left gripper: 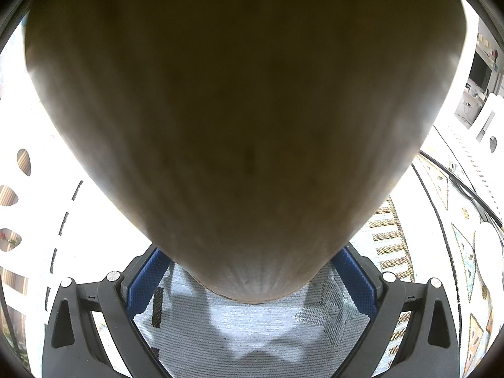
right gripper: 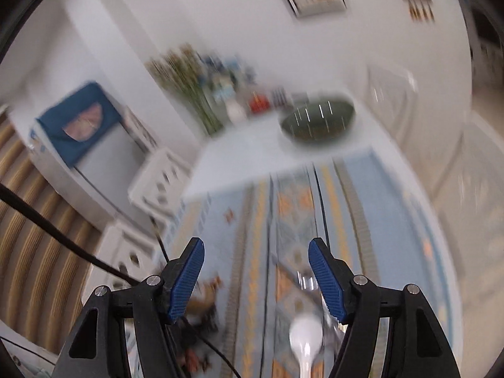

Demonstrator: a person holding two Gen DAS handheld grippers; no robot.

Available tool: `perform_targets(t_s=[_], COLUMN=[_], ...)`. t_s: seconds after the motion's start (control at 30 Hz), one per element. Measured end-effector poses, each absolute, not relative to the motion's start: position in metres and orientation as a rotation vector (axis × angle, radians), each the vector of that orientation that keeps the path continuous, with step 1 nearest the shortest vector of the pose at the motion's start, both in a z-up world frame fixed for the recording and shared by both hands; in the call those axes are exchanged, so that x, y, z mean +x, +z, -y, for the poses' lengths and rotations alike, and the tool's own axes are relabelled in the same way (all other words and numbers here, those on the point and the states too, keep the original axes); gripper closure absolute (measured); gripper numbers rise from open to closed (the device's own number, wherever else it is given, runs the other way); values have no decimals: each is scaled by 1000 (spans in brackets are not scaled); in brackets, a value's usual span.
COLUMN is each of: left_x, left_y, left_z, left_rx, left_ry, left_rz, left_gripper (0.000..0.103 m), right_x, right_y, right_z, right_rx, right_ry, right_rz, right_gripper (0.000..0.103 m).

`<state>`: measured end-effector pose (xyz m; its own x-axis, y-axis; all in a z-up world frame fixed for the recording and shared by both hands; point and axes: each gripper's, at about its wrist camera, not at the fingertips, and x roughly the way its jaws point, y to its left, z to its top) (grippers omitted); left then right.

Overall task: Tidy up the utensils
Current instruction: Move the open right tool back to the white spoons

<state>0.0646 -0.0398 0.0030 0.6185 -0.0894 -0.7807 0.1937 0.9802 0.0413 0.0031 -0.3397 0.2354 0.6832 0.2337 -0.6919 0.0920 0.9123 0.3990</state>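
Now left gripper (left gripper: 252,283) fingers clamp rounded tan wooden utensil (left gripper: 239,110) | right gripper (right gripper: 256,280) fingers wide, empty, above white plastic spoon (right gripper: 305,337)

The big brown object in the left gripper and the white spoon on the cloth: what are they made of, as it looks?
Brown object: probably wood, matt, with faint lengthwise grain. White spoon: glossy, ceramic or plastic; blur leaves it open.

left gripper (left gripper: 252,278) clamped, right gripper (right gripper: 256,278) spread
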Motion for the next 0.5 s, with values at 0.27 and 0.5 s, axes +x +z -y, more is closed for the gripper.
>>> perform_targets(t_s=[0.27,0.5], left_x=[64,65], left_y=[3,3], left_z=[40,39], left_rx=[126,125], left_ry=[-164,-164], left_rz=[-890,-890], left_gripper=[3,3], right_x=[-10,-22], right_y=[110,48], right_z=[339,338], right_rx=[549,631], right_ry=[20,7], right_rz=[-1206,-1378], right_gripper=[36,40])
